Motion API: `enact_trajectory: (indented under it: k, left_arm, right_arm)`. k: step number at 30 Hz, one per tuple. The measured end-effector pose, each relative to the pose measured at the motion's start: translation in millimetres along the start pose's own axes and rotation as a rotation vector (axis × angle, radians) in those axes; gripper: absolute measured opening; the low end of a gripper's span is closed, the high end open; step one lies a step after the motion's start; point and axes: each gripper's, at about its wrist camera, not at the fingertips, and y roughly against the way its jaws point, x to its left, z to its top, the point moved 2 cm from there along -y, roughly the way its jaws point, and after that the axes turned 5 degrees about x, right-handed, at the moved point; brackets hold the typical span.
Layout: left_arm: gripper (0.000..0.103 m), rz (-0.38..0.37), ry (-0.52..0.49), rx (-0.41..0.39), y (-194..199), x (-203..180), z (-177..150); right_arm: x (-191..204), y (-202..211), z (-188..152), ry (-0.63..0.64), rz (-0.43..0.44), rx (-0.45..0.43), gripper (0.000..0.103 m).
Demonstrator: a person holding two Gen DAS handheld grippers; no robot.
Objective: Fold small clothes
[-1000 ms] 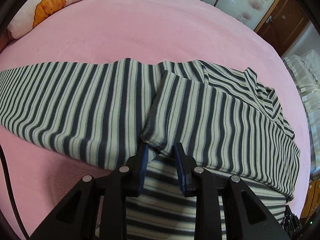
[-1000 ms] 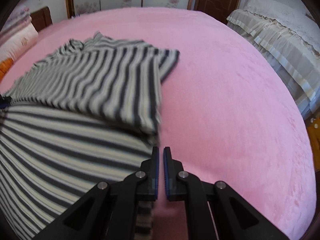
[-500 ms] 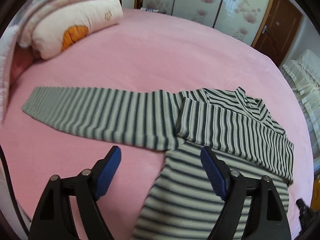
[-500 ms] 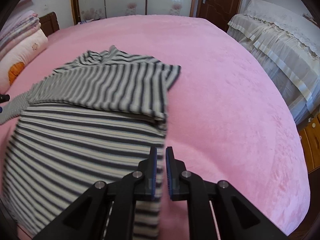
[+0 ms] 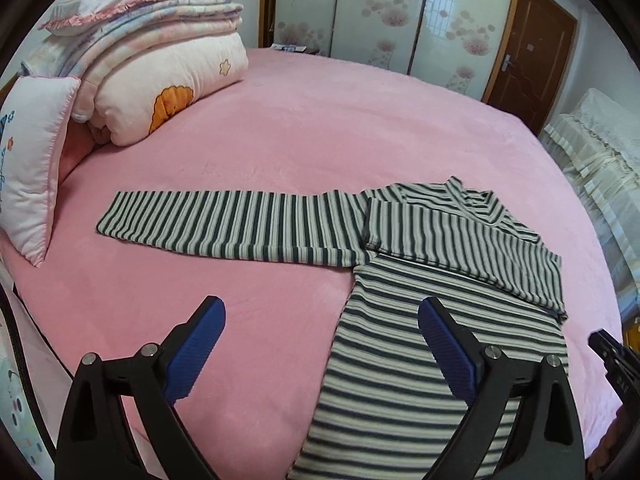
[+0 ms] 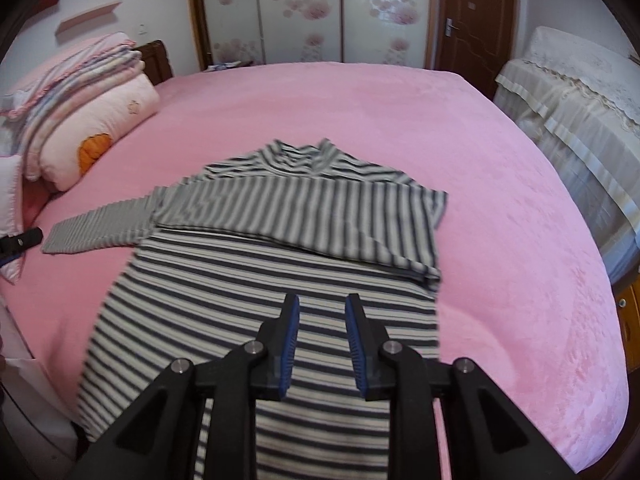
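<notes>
A dark-and-cream striped long-sleeved shirt (image 5: 400,360) lies flat on the pink bed (image 5: 320,132). One sleeve (image 5: 460,244) is folded across the chest. The other sleeve (image 5: 232,224) stretches straight out to the left. My left gripper (image 5: 320,308) hangs above the bed beside the shirt's left side, jaws wide and still opening, nothing between them. In the right wrist view the shirt (image 6: 260,280) fills the middle. My right gripper (image 6: 322,302) hovers over its lower body, jaws opening with a narrow gap and no cloth in them.
Folded quilts (image 5: 160,72) and a white pillow (image 5: 32,168) are stacked at the bed's left end. Flowered wardrobe doors (image 5: 380,20) and a brown door (image 5: 532,52) stand behind. A second bed with a cream cover (image 6: 580,100) is on the right.
Both grippers rose and drew back from the shirt. The left jaws went from nearly closed at the folded sleeve's cuff to wide apart. The right jaws, shut before, have started to part.
</notes>
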Motion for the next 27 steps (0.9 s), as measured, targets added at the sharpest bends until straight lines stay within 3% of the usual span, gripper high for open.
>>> enact_trajectory:
  k: [6,8,15,22,27]
  left_arm:
    - [0.100,-0.033,0.011,-0.042,25.2,15.7,-2.0]
    - [0.100,-0.026,0.014,-0.057,29.0,23.7,0.9]
    - [0.100,0.140,0.078,-0.060,16.1,94.9,24.3]
    - [0.100,0.295,0.262,-0.030,-29.0,202.3,52.5]
    - [0.100,0.350,0.418,0.024,-74.2,266.3,63.9]
  right_arm:
    - [36.9,13.4,8.1,0.041,0.038,0.004,0.025]
    - [50.4,16.2,15.0,0.061,0.046,0.001,0.031]
    - [112.0,12.9,61.7,0.147,0.056,-0.041,0.031]
    - [193.4,-12.2,116.8,0.207,0.093,-0.094,0.031]
    - [245.0,-53.0,137.8,0.211,0.128,-0.070,0.031]
